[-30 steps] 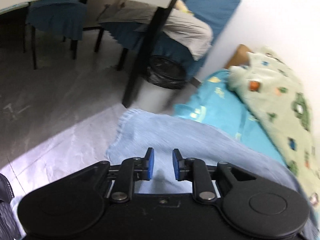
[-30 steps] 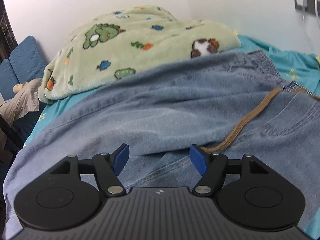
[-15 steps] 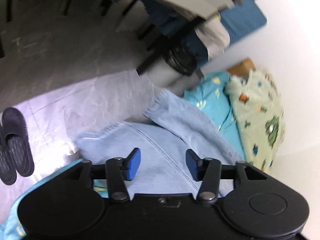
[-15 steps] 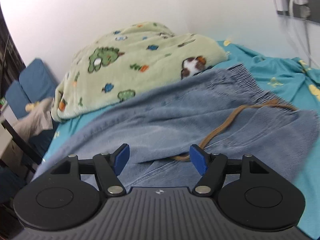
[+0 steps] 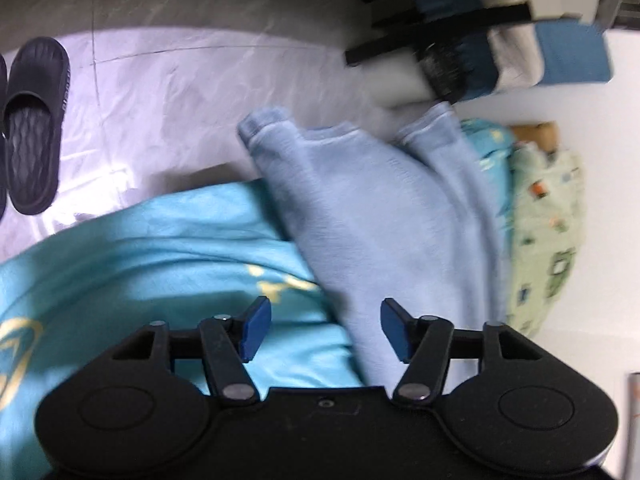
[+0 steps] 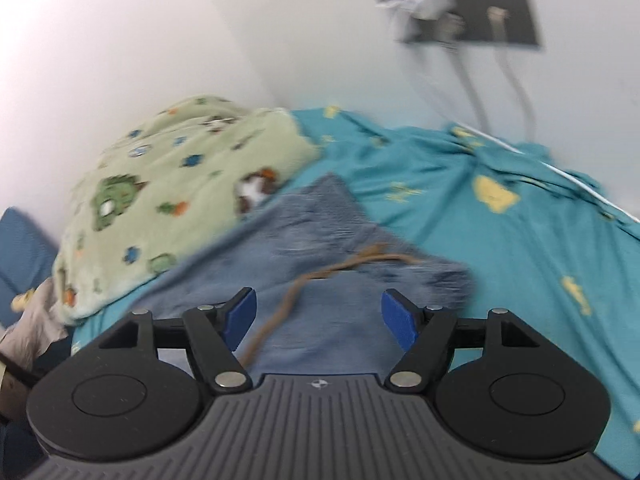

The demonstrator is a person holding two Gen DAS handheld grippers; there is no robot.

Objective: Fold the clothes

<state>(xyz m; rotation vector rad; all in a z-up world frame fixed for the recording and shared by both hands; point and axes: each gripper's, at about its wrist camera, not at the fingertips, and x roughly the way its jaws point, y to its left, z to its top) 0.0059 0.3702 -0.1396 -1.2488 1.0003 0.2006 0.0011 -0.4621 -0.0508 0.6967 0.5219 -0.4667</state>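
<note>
Light blue jeans [image 5: 380, 216] lie along the teal bed sheet [image 5: 160, 256], legs running to the bed's edge, hems hanging over the floor. My left gripper [image 5: 325, 330] is open and empty above the sheet at the jeans' edge. In the right wrist view the jeans' waistband end [image 6: 320, 240] with a brown drawstring [image 6: 320, 276] lies on the sheet [image 6: 520, 240]. My right gripper [image 6: 319, 320] is open and empty above the jeans.
A green cartoon blanket [image 6: 172, 200] is bunched beside the jeans by the wall; it also shows in the left wrist view [image 5: 544, 232]. Black slippers [image 5: 34, 120] lie on the floor. A table leg and bin [image 5: 448, 68] stand past the bed. Wall socket with cables [image 6: 472, 28].
The left gripper opened, let go of the jeans and pulled back and up over the bed edge. The right gripper, open throughout, rose and drew back from the waistband.
</note>
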